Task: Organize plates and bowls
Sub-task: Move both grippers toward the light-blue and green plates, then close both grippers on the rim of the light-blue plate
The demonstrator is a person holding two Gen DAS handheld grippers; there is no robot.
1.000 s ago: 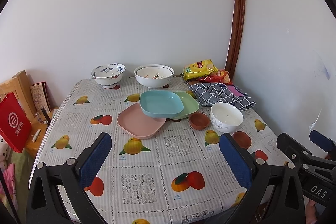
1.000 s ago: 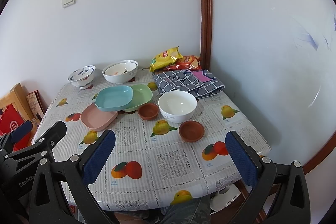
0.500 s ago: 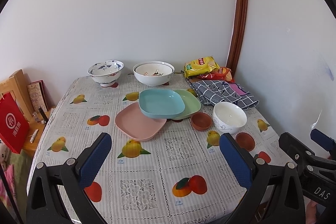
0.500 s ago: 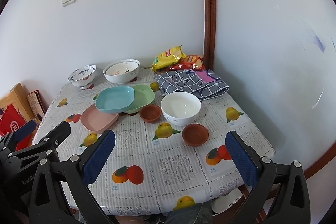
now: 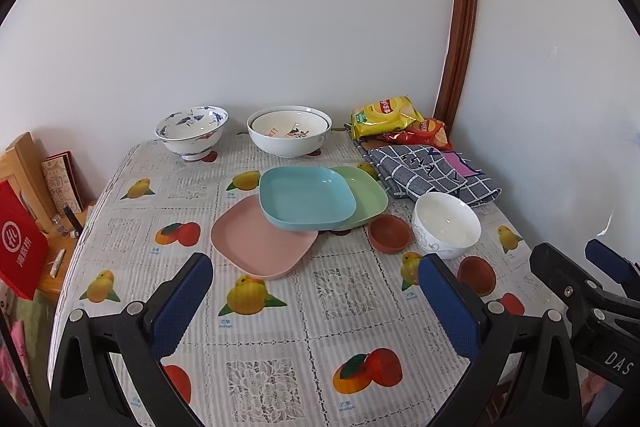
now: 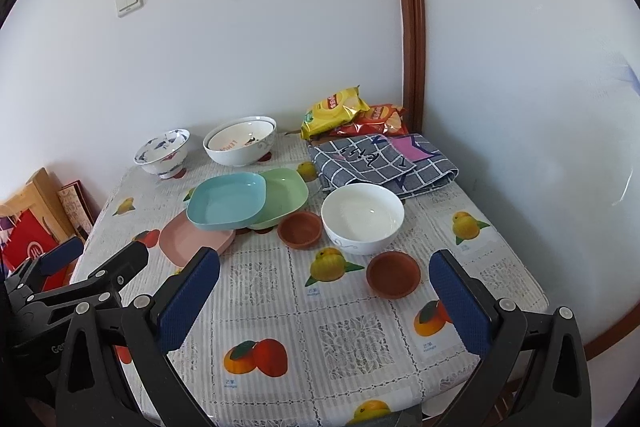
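A blue plate (image 5: 306, 197) lies on top of a pink plate (image 5: 260, 241) and a green plate (image 5: 366, 193) at mid-table. To their right stand a white bowl (image 5: 446, 225) and two small brown dishes (image 5: 390, 233) (image 5: 476, 275). A blue-patterned bowl (image 5: 192, 131) and a large white bowl (image 5: 289, 135) sit by the back wall. My left gripper (image 5: 316, 297) hangs open over the front of the table, empty. My right gripper (image 6: 324, 293) is open too, with the nearer brown dish (image 6: 393, 275) between its fingers' line of sight but well ahead.
A checked cloth (image 5: 430, 173) and snack bags (image 5: 386, 113) occupy the back right corner. A red bag (image 5: 18, 243) and wooden furniture (image 5: 28, 163) stand left of the table (image 5: 280, 343), whose fruit-print cover is bare at the front. Walls close in behind and to the right.
Both grippers have drifted slightly; the table and dishes sit a little closer and lower in view. Nothing on the table has moved. Both grippers stay open.
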